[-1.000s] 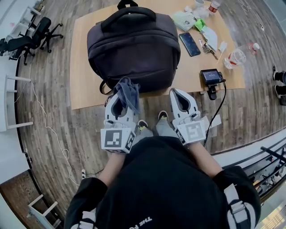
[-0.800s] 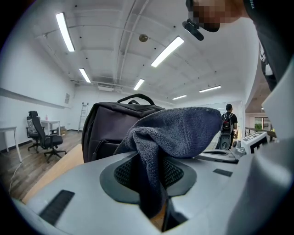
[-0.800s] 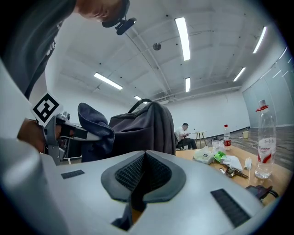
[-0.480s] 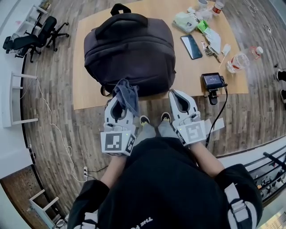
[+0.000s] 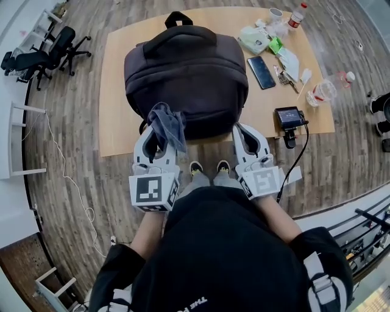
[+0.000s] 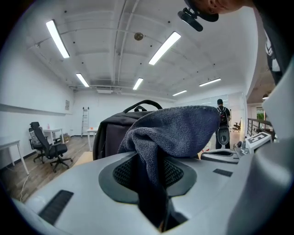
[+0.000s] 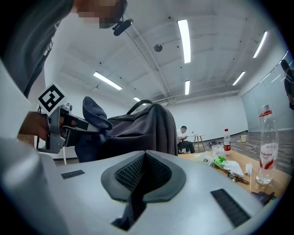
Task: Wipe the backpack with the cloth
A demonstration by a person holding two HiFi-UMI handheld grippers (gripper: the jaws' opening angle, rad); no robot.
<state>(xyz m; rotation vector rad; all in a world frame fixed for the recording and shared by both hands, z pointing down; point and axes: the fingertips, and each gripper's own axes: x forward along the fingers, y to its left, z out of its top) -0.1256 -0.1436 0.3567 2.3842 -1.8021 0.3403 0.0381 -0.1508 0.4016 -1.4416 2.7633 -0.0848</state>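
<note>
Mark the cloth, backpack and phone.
cloth (image 5: pixel 167 125), head view, middle of the bunched fabric.
backpack (image 5: pixel 186 70), head view, front panel.
phone (image 5: pixel 260 72), head view, centre of the screen.

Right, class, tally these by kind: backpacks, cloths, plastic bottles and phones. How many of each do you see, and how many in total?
Backpack: 1
Cloth: 1
Plastic bottles: 2
Phone: 1
Total: 5
</note>
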